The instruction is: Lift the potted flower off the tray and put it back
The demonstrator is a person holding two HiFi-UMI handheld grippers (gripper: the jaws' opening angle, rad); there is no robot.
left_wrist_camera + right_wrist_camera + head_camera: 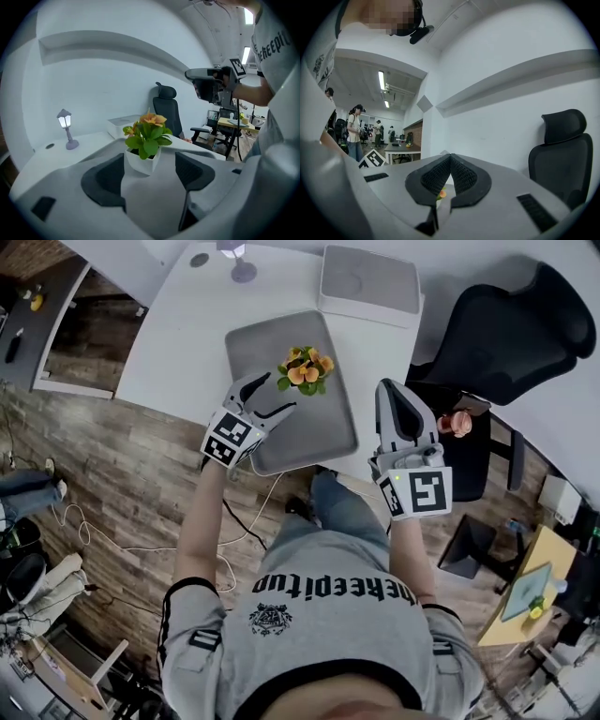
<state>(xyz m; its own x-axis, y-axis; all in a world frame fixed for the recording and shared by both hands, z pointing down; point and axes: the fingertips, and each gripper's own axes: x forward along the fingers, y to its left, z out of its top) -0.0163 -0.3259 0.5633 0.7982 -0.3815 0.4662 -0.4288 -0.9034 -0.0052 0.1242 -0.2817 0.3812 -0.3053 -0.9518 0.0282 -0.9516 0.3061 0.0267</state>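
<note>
The potted flower [305, 369], orange blooms and green leaves in a small white pot, stands on the grey tray [309, 432] near its far right part. My left gripper [274, 392] is open just in front of it, over the tray. In the left gripper view the pot [140, 161] sits a little beyond the two dark pads [108, 176], which stand apart from it on either side. My right gripper [390, 388] hovers to the right of the tray with its jaws shut and nothing between them; its pads [461, 176] meet at the tips.
On the white table behind the tray stand a small grey street-lamp figure [242, 263] and a white box [368, 279]. A black office chair [506, 334] is at the right, close to the table. Cables lie on the wooden floor at the left.
</note>
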